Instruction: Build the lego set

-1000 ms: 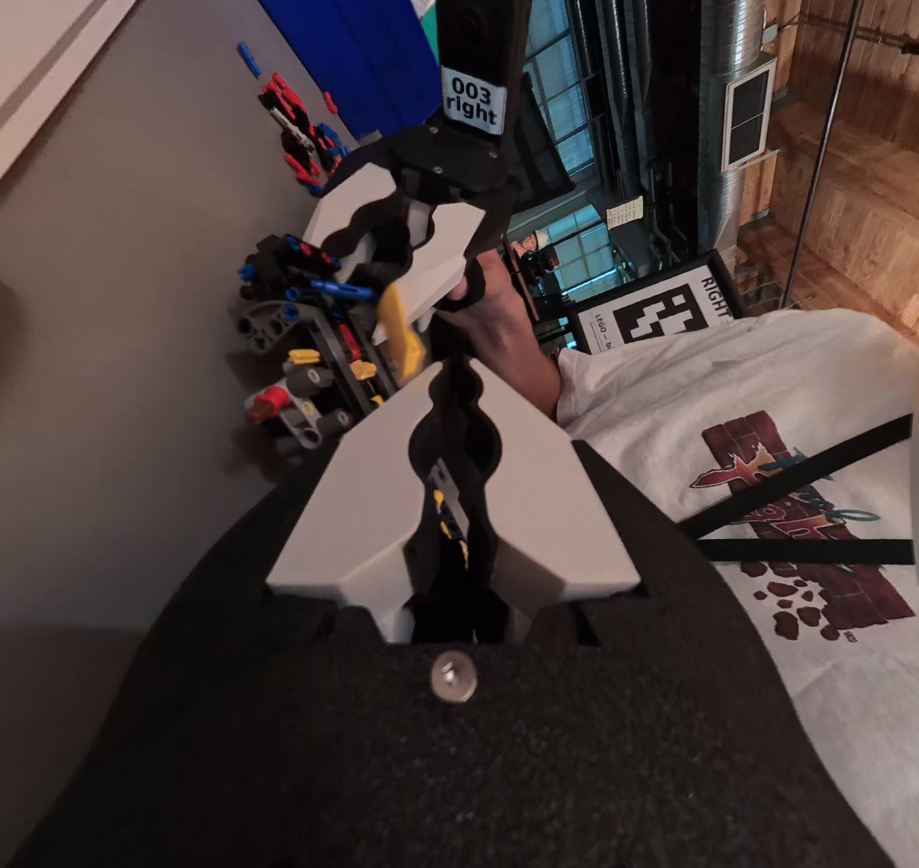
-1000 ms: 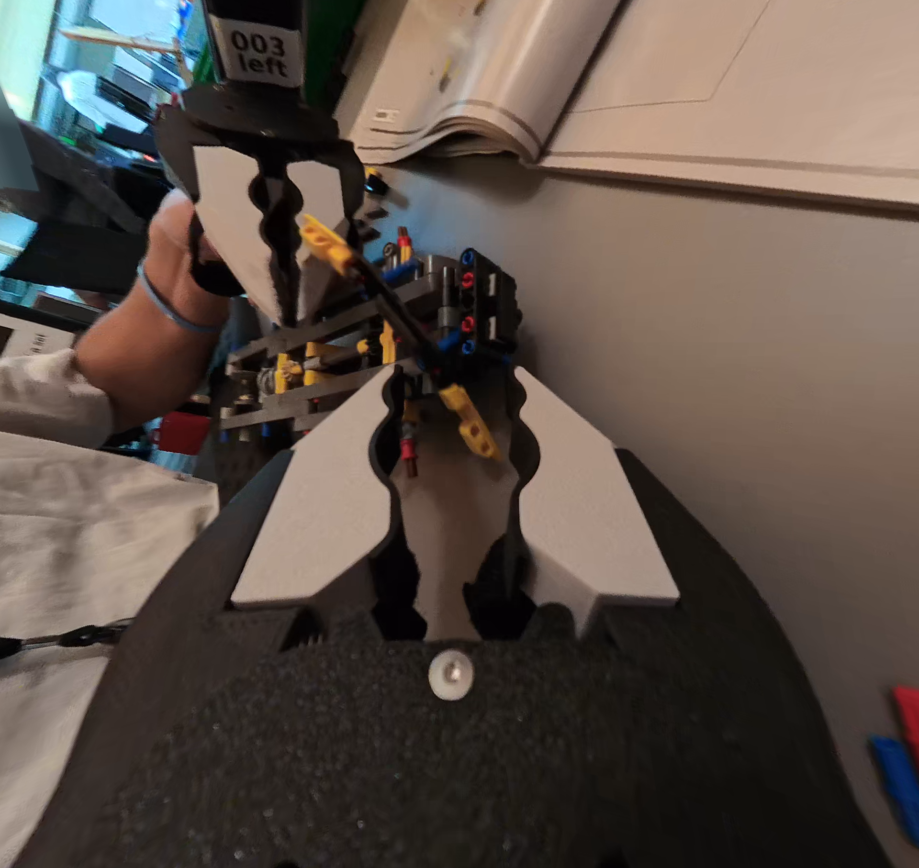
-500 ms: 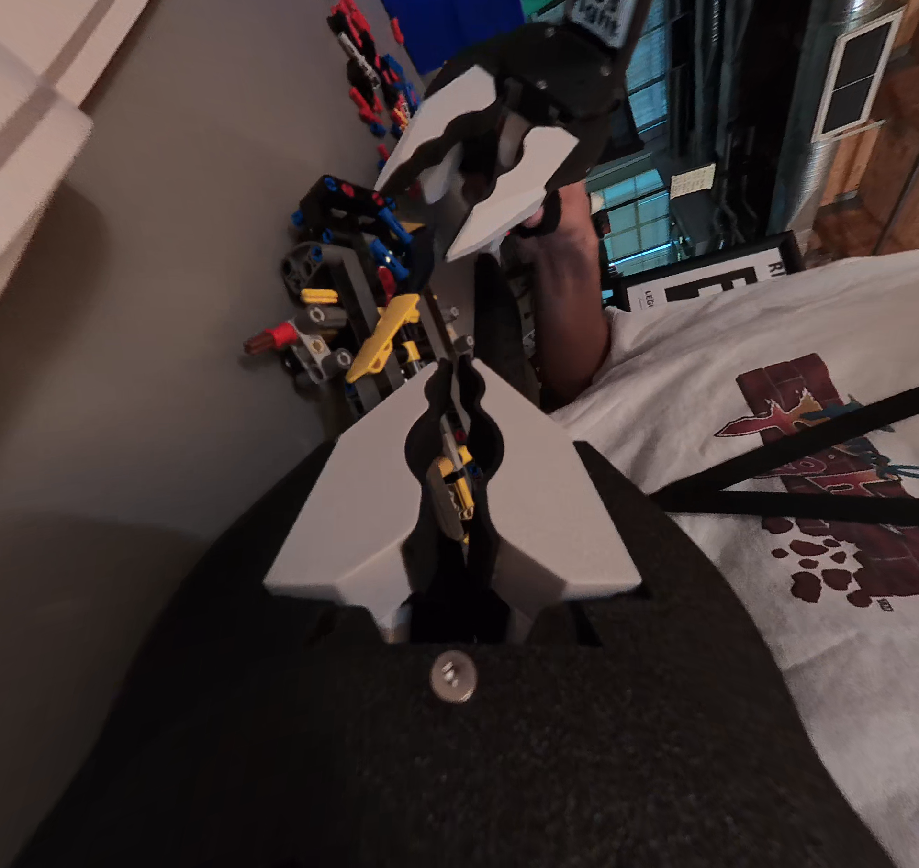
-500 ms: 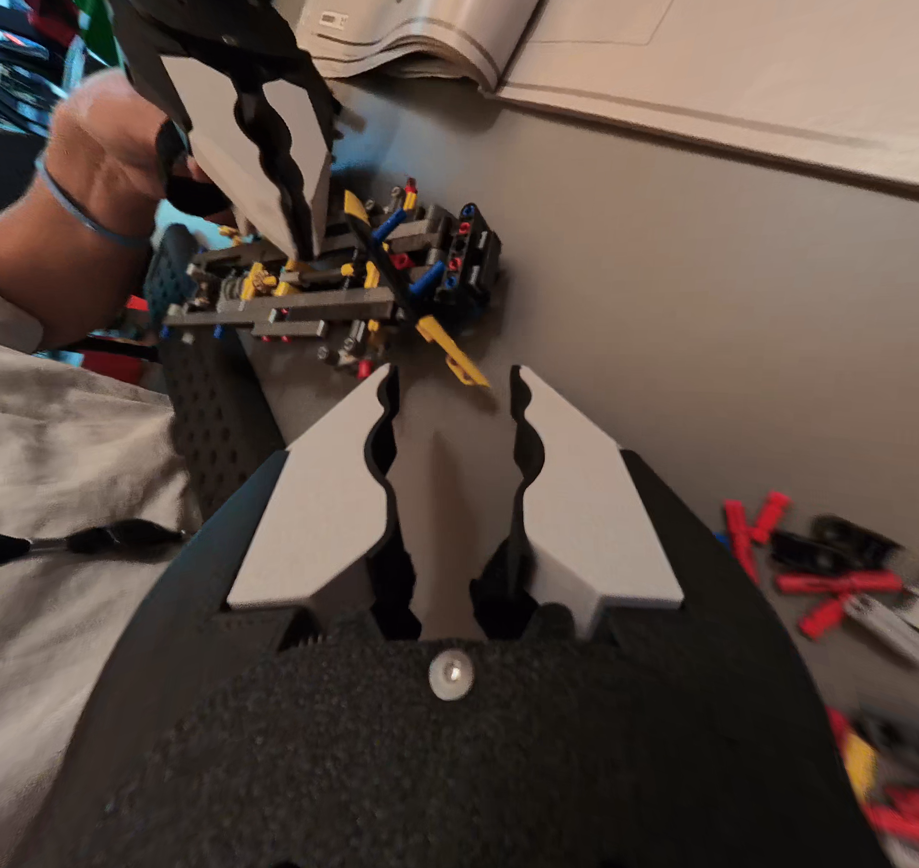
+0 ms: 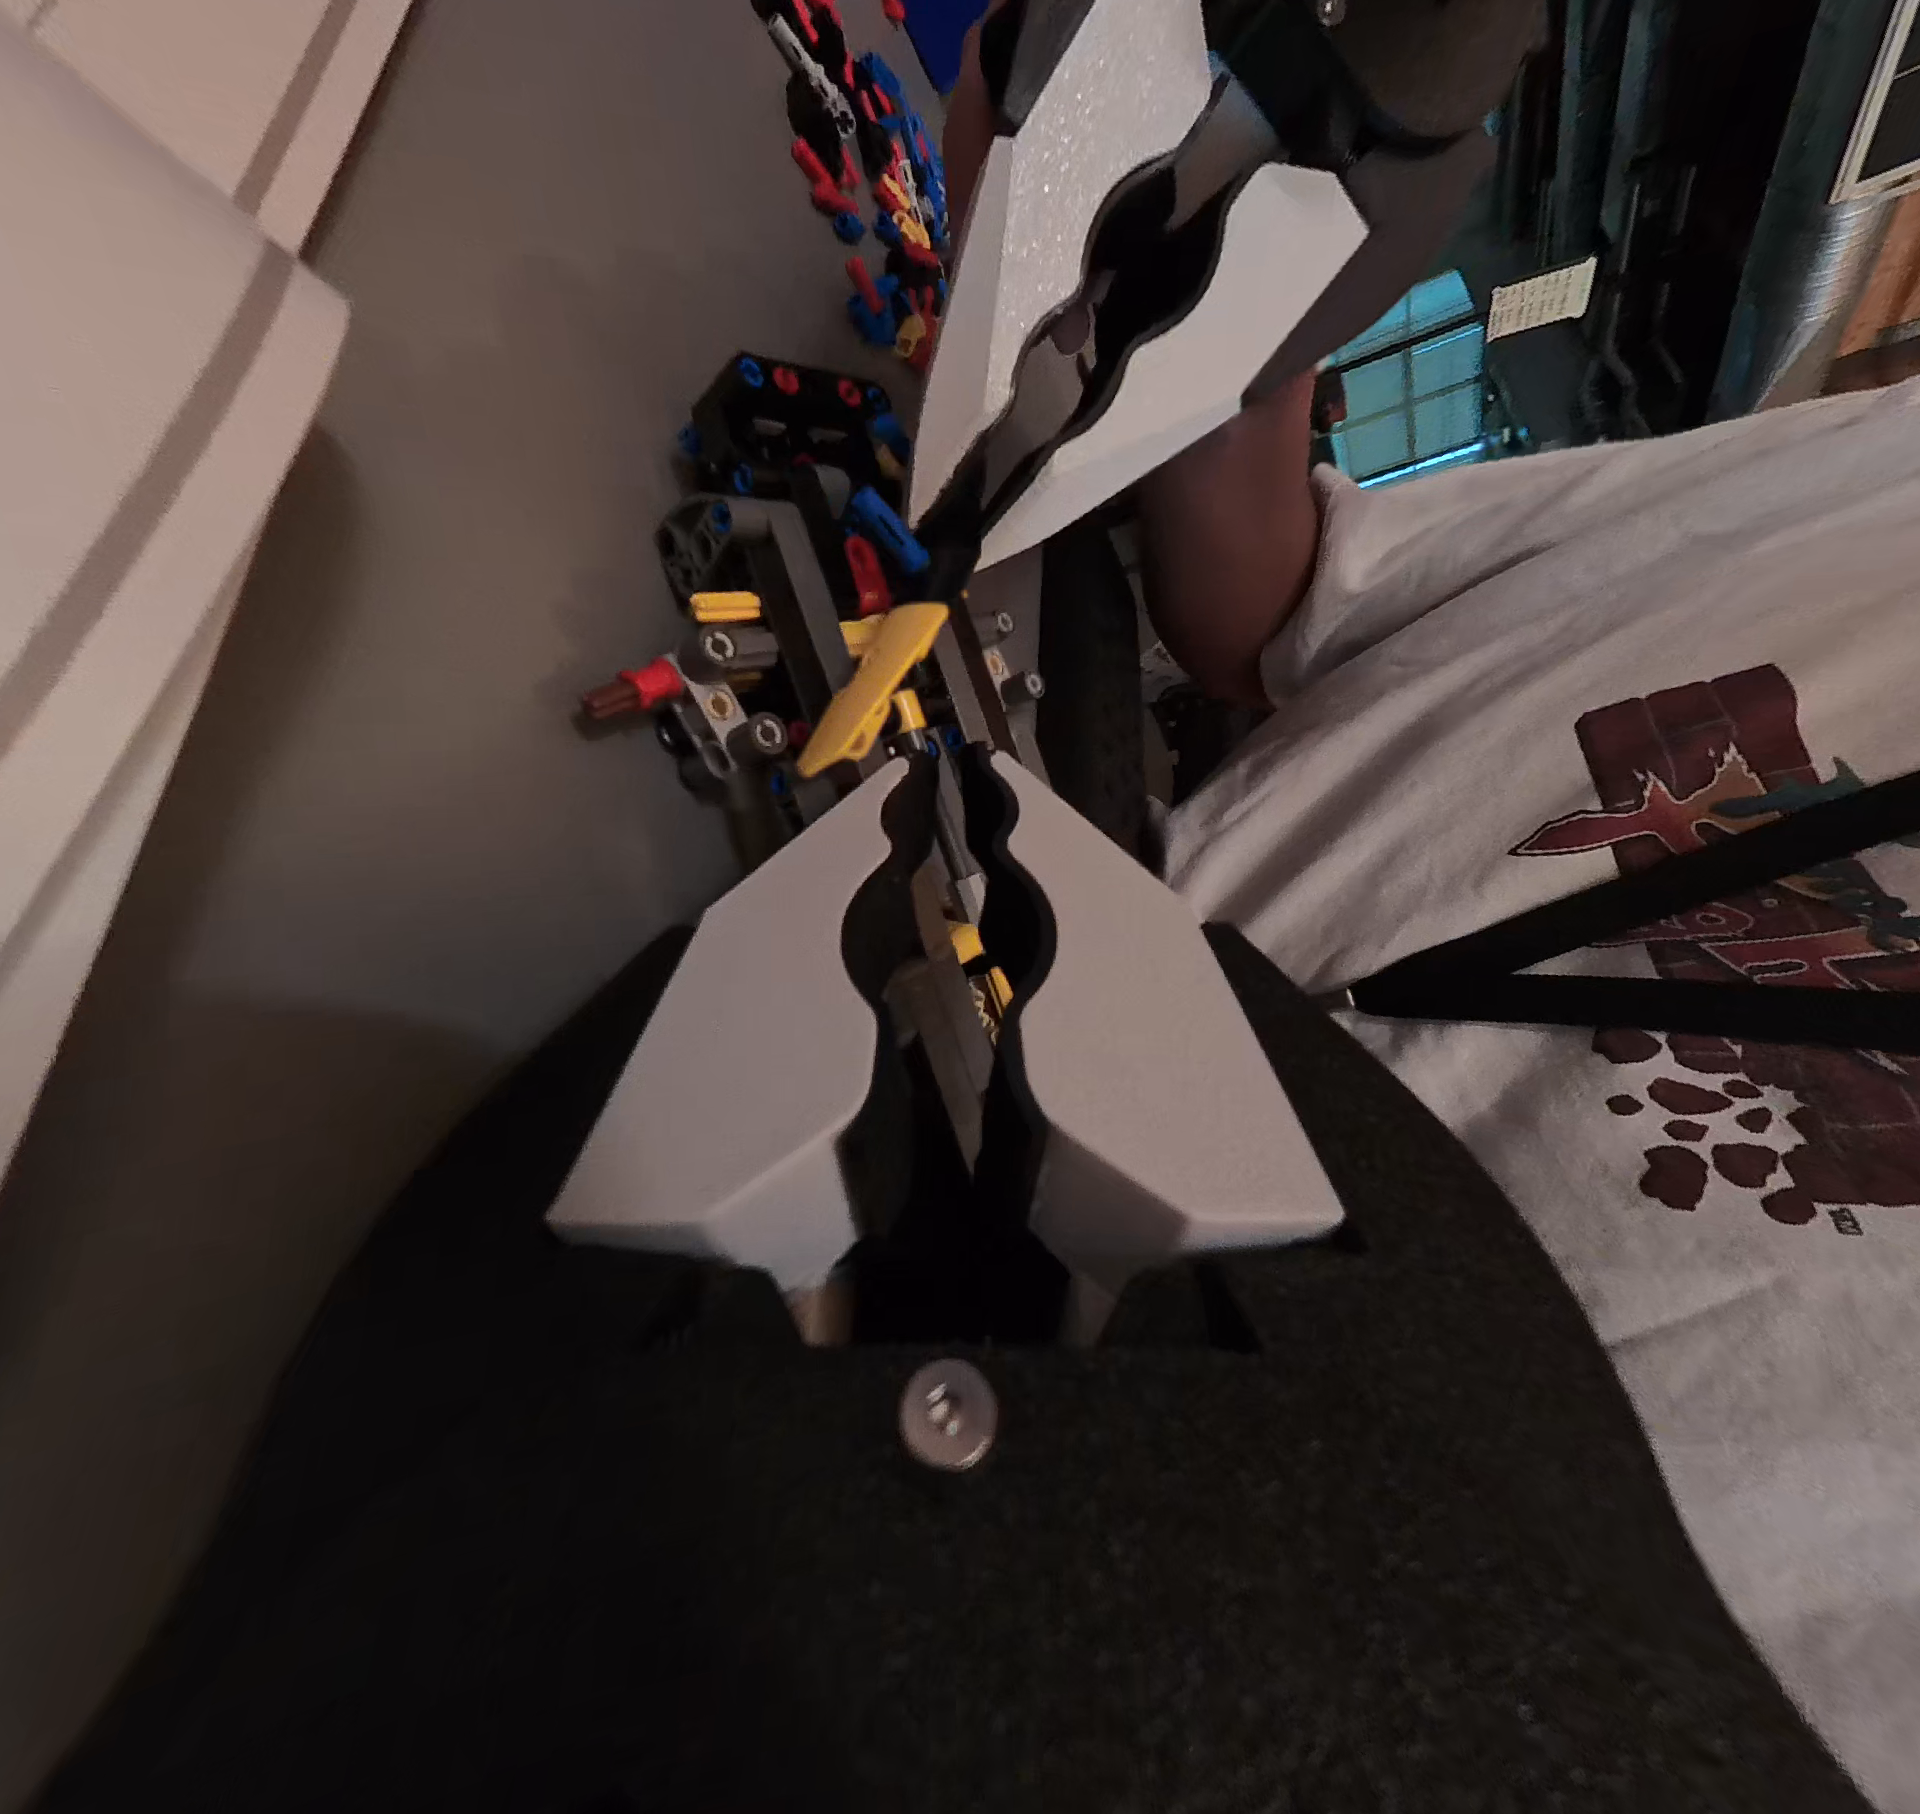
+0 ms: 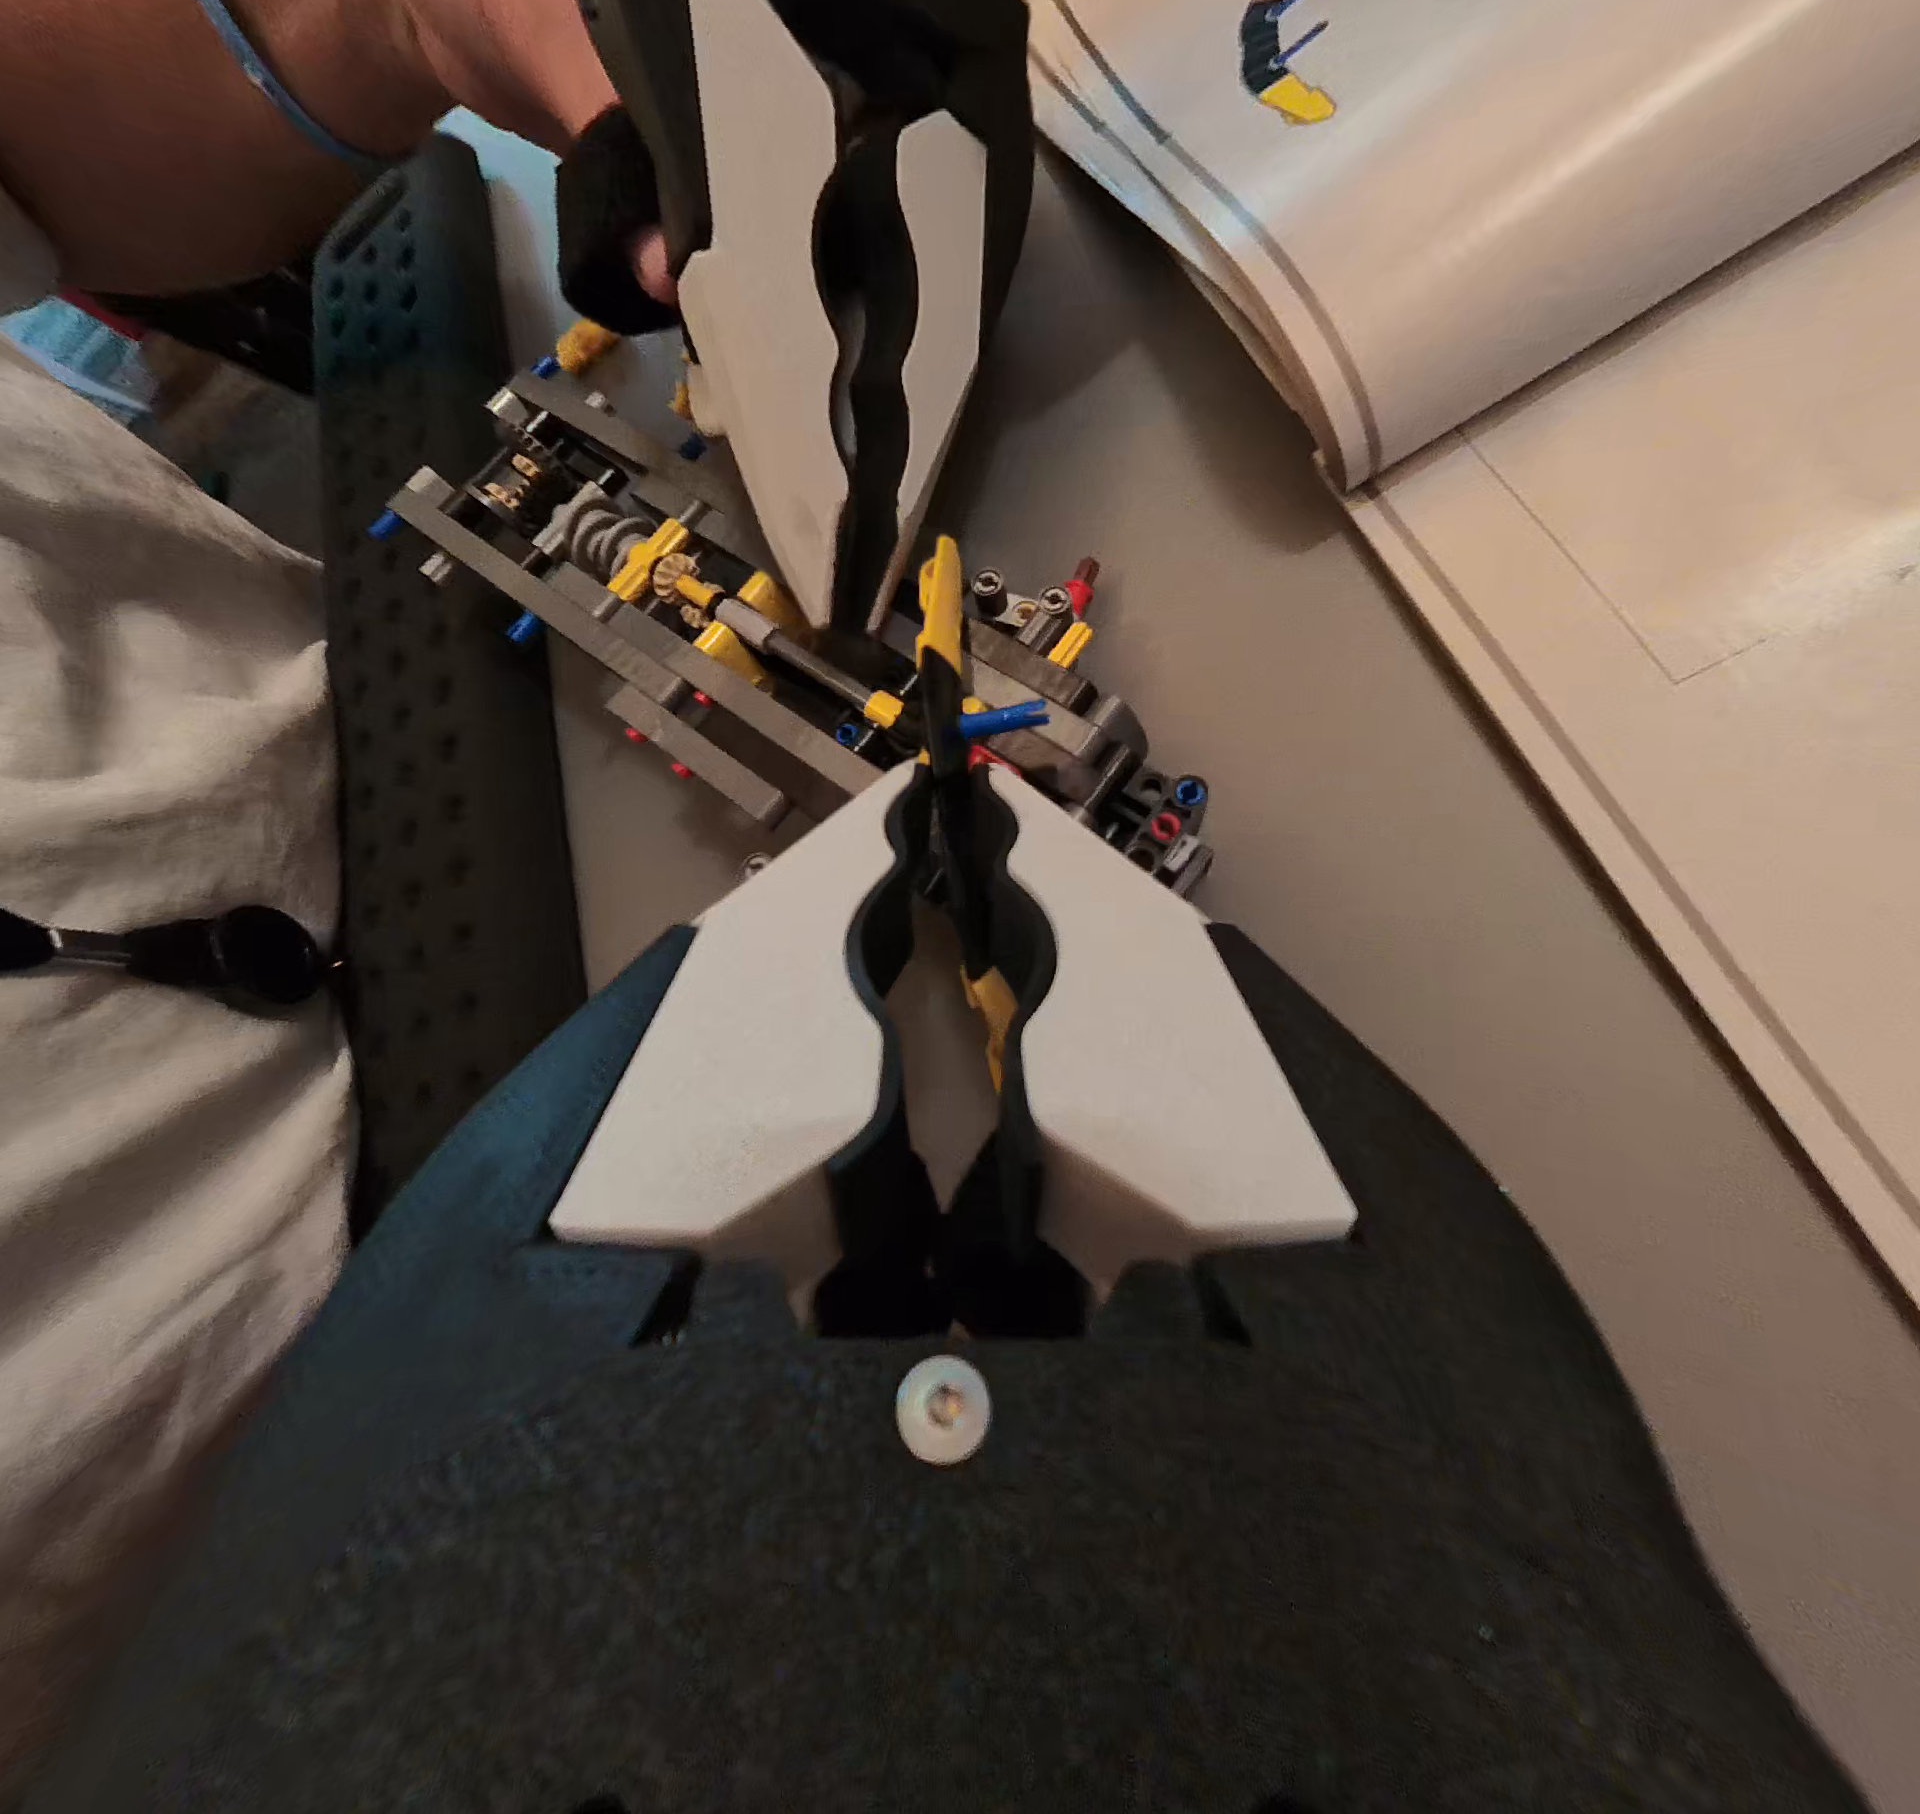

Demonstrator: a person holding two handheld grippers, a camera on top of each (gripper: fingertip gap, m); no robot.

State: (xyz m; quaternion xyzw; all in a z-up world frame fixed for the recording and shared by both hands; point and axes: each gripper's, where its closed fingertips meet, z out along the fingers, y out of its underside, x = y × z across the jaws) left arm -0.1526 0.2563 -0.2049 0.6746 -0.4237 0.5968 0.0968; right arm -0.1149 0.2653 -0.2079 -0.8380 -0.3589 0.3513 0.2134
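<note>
Item: partly built Technic-style lego chassis (image 6: 727, 642), grey beams with yellow, blue and red pins, lying on the grey worktop (image 6: 1351, 933) beside an open instruction booklet (image 6: 1558, 206). Left gripper (image 5: 951, 788): fingers nearly closed on a grey-and-yellow part of the chassis frame, steadying it. Right gripper (image 6: 951, 788): fingers nearly closed on a curved yellow-and-black piece (image 6: 943, 621) that stands up from the chassis just beside a blue pin (image 6: 1003, 720). Step judged in hand: seating this piece on the frame. Handling advice: hold the frame firm with the left, line the piece's hole with the pin, press straight along the pin's axis, avoid twisting. Spare parts: loose red, blue and black pieces (image 5: 862, 154) lie well apart, farther along the worktop. Not discernible: the joint itself, masked by finger tips; whether the piece is already engaged; the chassis's far end, covered by the left gripper.
</note>
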